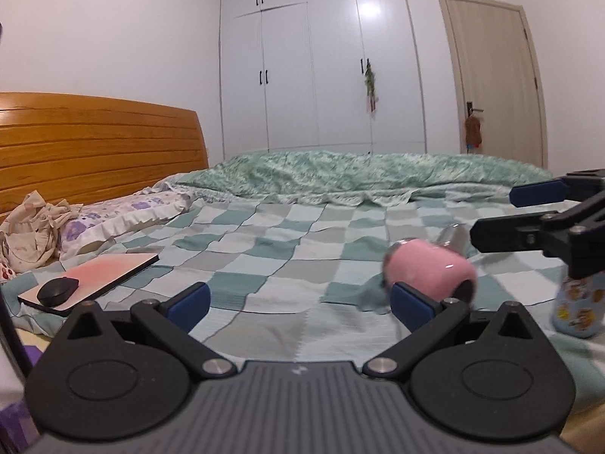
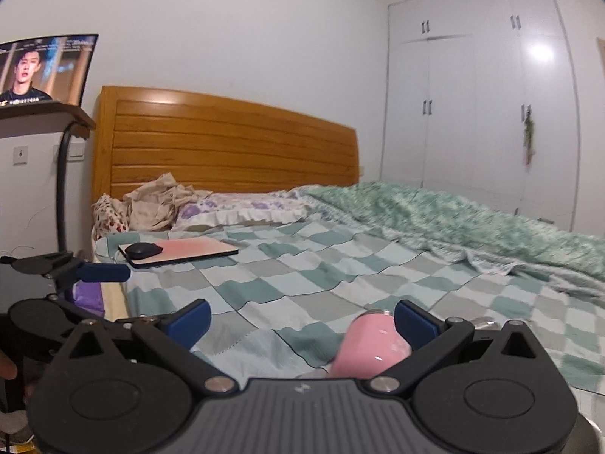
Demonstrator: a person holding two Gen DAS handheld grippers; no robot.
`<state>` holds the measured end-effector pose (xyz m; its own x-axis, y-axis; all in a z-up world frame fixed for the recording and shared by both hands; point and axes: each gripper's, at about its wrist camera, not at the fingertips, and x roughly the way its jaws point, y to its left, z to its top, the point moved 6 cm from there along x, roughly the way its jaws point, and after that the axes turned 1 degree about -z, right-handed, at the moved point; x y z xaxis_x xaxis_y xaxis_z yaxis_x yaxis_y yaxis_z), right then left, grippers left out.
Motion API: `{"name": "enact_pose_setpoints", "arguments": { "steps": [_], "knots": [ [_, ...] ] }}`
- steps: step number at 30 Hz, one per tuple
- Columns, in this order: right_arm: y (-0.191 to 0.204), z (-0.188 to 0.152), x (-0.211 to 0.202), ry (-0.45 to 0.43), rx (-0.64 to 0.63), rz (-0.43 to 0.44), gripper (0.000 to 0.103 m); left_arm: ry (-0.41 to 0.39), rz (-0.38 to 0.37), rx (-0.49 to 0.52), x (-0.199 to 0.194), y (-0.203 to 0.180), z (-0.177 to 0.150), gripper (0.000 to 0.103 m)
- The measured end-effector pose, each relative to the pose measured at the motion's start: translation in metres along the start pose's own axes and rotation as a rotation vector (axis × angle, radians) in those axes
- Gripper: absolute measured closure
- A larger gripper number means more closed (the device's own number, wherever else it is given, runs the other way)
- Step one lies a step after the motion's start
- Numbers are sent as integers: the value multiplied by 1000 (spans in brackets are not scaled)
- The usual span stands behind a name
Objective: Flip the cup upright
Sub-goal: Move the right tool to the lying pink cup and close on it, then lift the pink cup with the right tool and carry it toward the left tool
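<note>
A pink cup (image 1: 431, 270) lies on its side on the checked bedspread (image 1: 264, 253), its dark mouth toward the lower right. My left gripper (image 1: 298, 300) is open and empty; its right finger (image 1: 412, 302) is just in front of the cup. My right gripper (image 1: 503, 215) shows at the right edge, open, just beyond the cup. In the right wrist view the cup (image 2: 372, 348) lies below my open right gripper (image 2: 302, 319), beside its right finger (image 2: 416, 323), not held. My left gripper (image 2: 102, 272) shows at the left.
A patterned blue bottle (image 1: 576, 302) stands right of the cup. A pad with a black mouse (image 1: 58, 291) lies at the bed's left edge (image 2: 143, 251). A green quilt (image 1: 359, 178), pillows, wooden headboard (image 1: 102, 143), wardrobe and door lie beyond. A screen (image 2: 45, 70) stands left.
</note>
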<state>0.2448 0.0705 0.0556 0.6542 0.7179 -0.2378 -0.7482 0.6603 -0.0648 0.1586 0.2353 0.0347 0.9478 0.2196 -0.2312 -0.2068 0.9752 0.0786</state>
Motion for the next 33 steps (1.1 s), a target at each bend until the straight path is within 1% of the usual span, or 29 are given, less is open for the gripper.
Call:
{"name": "enact_pose_setpoints", "arguments": {
  "steps": [5,8,11,15,18,21,23,26,29,31,32,33],
  "knots": [
    [-20,-9,47,50,10,24,0,30,0,-1,33,8,-5,0],
    [-41,-14,71,73,3,6,0,52,-1,10,52,6,-9,0],
    [-65,-15,95,128,15,20,0,72,-18,14,69,4,-10,0],
    [-93,-15,124,200,-19,27,0,94,-40,33,87,-3,-9,0],
    [-104,-17,140,276,15,54,0,115,-49,61,101,-8,-10,0],
    [-107,-25,147,363,67,88,5,140,-68,75,110,-13,-13,0],
    [-102,-31,147,405,70,99,6,155,-93,79,113,-15,-15,0],
    [-95,-40,152,487,78,68,6,172,-132,88,118,-20,-18,0],
    [-94,-48,163,551,135,38,7,181,-145,90,121,-22,-20,0],
    [-93,-53,169,582,146,11,7,188,-151,84,124,-21,-21,0],
    [-91,-56,172,600,151,1,8,193,-156,81,125,-21,-22,0],
    [-91,-59,175,620,164,-7,11,197,-159,81,126,-20,-23,0]
  ]
}}
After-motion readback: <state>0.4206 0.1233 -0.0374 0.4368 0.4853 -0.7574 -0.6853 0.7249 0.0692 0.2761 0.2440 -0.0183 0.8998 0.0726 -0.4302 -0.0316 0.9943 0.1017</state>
